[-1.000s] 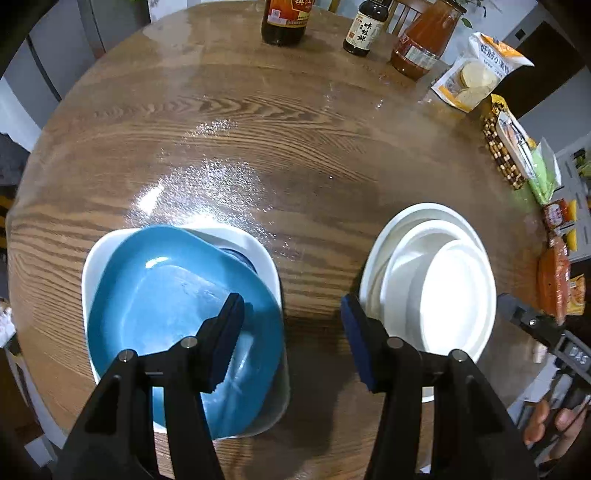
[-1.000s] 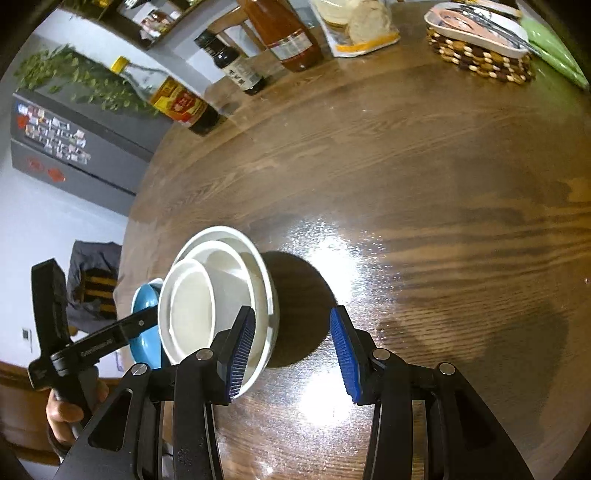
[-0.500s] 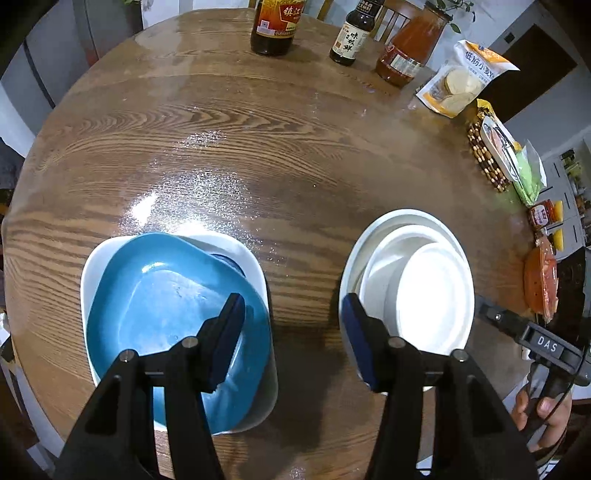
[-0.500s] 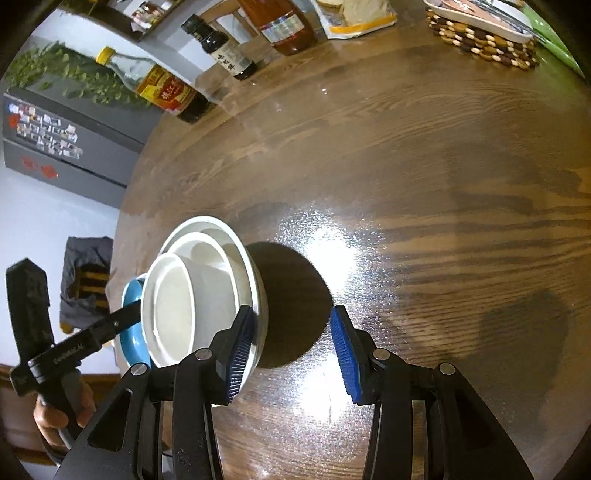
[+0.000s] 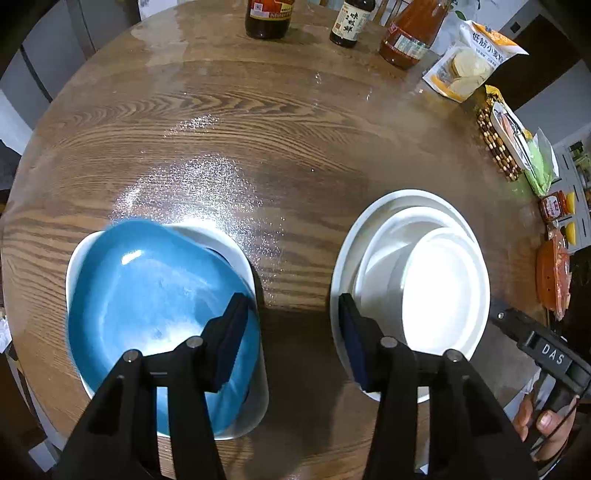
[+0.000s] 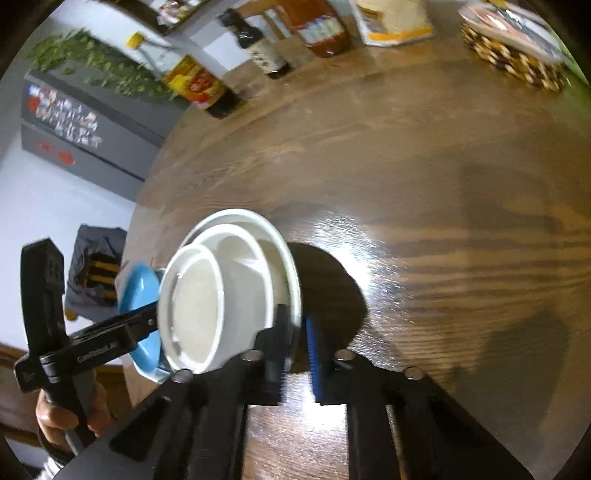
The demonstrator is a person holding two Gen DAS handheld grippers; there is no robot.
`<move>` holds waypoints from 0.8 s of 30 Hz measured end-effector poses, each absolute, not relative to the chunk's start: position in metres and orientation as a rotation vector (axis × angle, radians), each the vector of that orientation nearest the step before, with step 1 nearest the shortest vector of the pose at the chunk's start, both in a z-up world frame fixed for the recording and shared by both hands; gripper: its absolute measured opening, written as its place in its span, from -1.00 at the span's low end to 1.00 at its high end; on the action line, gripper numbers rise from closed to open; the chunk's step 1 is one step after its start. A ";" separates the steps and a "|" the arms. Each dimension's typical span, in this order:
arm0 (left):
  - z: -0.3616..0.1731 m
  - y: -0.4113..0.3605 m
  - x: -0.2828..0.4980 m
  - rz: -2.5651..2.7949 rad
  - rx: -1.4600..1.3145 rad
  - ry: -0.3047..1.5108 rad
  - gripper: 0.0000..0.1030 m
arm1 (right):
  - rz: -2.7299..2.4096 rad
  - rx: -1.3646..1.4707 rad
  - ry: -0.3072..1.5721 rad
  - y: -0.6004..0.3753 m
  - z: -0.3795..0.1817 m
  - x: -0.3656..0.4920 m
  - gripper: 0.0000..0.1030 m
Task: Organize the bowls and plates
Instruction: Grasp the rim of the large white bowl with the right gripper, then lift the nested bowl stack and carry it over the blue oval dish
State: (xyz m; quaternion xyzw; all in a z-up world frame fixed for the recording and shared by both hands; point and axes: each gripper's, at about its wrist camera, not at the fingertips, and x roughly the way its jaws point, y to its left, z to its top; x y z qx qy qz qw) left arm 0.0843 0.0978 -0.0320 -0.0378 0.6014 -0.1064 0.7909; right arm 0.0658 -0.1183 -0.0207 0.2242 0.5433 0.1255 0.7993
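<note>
A stack of white bowls (image 5: 413,288) nested in a wide white plate stands on the round wooden table (image 5: 258,140). To its left a blue plate (image 5: 155,295) lies tilted in a white square dish (image 5: 255,413). My left gripper (image 5: 291,336) is open and empty, hovering over the gap between the two stacks. My right gripper (image 6: 295,343) has closed on the near rim of the white stack (image 6: 229,288); the rim sits between its two blue pads. The blue plate (image 6: 138,291) shows behind the stack in the right wrist view.
Sauce bottles (image 5: 347,22) and a cracker bag (image 5: 469,62) stand along the far edge. A beaded mat with packets (image 5: 502,144) and snacks lie at the right edge. The table's near edge is close below both stacks.
My right gripper moved left onto the white stack and its jaws closed on the rim. My left gripper rose a little and stayed open.
</note>
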 end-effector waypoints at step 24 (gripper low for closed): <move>-0.020 0.090 0.059 -0.152 0.111 1.167 -0.91 | 0.346 0.518 1.201 -0.108 -0.026 0.060 -0.78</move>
